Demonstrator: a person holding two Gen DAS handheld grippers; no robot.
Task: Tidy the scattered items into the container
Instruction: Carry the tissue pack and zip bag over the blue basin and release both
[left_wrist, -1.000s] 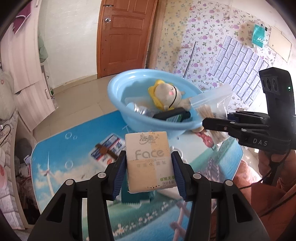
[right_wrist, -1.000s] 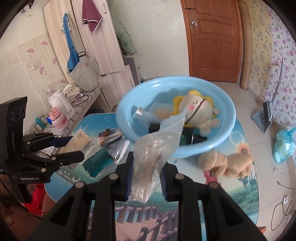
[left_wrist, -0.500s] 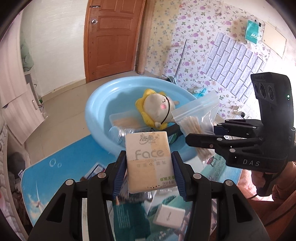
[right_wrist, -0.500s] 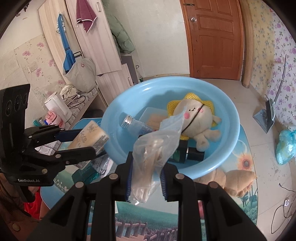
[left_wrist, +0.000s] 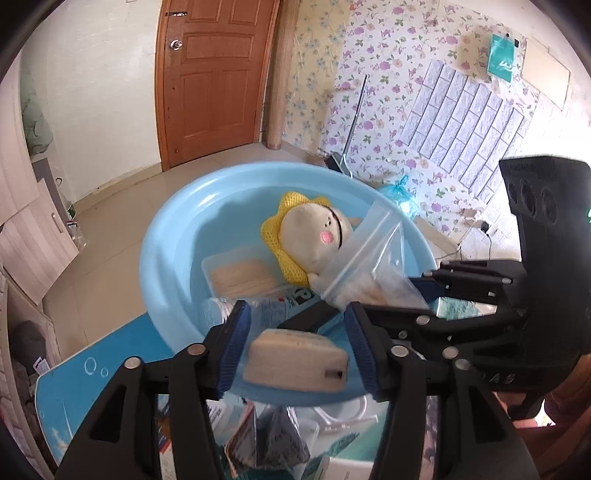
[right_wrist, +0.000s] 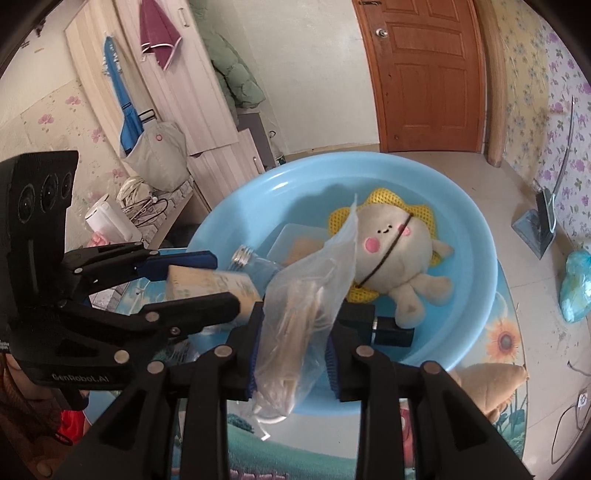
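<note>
**Both claws over the blue basin**

The left claw (left_wrist: 295, 345) is opening; the tissue pack (left_wrist: 297, 365) sits tilted between its spread pads, above the near rim of the blue basin (left_wrist: 173, 236). The right claw (right_wrist: 293, 354) is also opening, with the clear bag of sticks (right_wrist: 306, 302) still between its pads, over the basin beside the plush toy (right_wrist: 395, 247) inside.
</note>
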